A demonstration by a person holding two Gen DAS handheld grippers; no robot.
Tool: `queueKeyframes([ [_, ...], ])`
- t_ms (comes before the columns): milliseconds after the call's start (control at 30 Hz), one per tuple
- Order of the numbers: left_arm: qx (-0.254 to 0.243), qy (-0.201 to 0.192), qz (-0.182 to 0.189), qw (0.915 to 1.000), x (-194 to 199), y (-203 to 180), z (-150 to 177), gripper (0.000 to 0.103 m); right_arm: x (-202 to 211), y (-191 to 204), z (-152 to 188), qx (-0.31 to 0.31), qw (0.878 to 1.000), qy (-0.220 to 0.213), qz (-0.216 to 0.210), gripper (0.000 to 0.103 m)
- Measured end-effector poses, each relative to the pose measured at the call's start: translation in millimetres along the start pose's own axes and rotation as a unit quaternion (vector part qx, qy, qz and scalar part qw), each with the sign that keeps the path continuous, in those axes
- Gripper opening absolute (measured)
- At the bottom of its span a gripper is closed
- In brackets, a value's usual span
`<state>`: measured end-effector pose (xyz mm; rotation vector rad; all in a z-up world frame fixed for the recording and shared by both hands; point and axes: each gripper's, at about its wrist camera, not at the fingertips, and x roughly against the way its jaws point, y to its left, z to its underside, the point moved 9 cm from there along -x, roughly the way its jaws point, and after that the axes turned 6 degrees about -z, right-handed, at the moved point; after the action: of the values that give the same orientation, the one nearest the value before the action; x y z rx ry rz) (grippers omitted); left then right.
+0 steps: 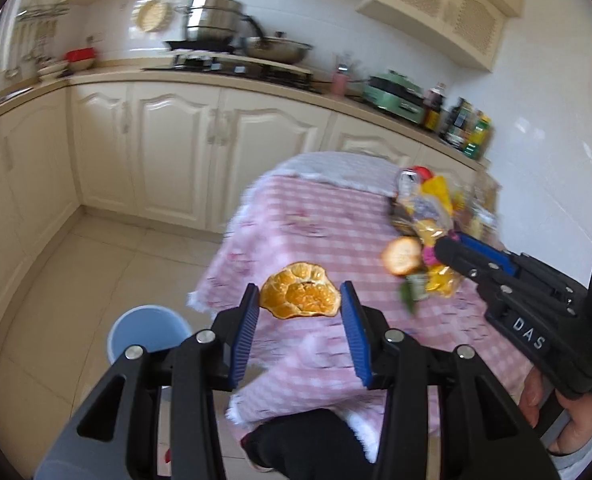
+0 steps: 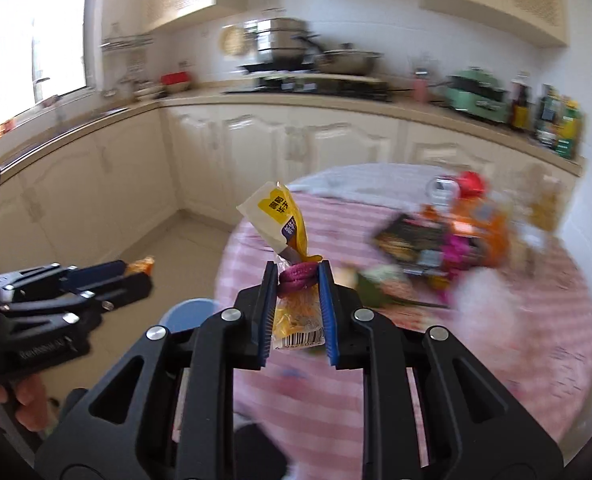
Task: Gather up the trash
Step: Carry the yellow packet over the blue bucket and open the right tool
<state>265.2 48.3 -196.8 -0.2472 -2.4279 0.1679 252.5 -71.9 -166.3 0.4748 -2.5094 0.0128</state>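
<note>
Left wrist view: the left gripper (image 1: 300, 306) clamps an orange peel (image 1: 299, 296) above the pink-checked surface (image 1: 316, 224), bin (image 1: 148, 340) below-left. Farther right, the right gripper (image 2: 298, 292) pinches a yellow wrapper (image 2: 286, 224), level over the surface's near edge, litter pile (image 2: 448, 240) beyond.

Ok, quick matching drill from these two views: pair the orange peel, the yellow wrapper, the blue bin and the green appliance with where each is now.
Things:
1. orange peel
2. yellow wrapper
3. blue bin
4. green appliance

Places:
A. on the floor beside the table
B. between the right jaws
C. on the counter
D. between the left jaws

Pairs: 1-D, 2-B, 3-A, 4-C
</note>
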Motion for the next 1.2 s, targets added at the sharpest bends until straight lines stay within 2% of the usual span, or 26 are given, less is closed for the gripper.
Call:
queueKeyframes([
  [100,0.031,0.012,-0.043,0.9985,-7,49,9,0.041,-48,52,-1,0.020,0.998,0.023,-0.054,0.021],
  [200,0.070,0.034,-0.085,0.9933,-21,107,25,0.041,-102,96,10,0.030,0.994,0.053,-0.095,0.021],
  [333,0.112,0.080,-0.130,0.9819,-62,177,50,0.041,-186,132,36,0.029,0.987,0.109,-0.115,0.021],
  [433,0.130,0.119,-0.144,0.9738,-107,213,65,0.041,-243,142,61,0.017,0.981,0.153,-0.119,0.021],
  [567,0.145,0.148,-0.127,0.9700,-166,233,71,0.041,-303,143,90,0.010,0.975,0.198,-0.102,0.021],
  [800,0.168,0.168,-0.095,0.9667,-249,256,87,0.042,-367,134,126,-0.029,0.964,0.249,-0.091,0.021],
  [867,0.180,0.171,-0.085,0.9649,-267,264,96,0.049,-383,134,135,-0.038,0.961,0.260,-0.090,0.021],
  [933,0.186,0.172,-0.092,0.9629,-277,271,104,0.055,-393,133,140,-0.045,0.958,0.268,-0.091,0.021],
  [1033,0.208,0.185,-0.110,0.9543,-283,285,116,0.060,-408,137,148,-0.050,0.955,0.276,-0.093,0.021],
  [1200,0.245,0.178,-0.149,0.9412,-273,316,127,0.062,-429,147,156,-0.061,0.950,0.288,-0.101,0.021],
])
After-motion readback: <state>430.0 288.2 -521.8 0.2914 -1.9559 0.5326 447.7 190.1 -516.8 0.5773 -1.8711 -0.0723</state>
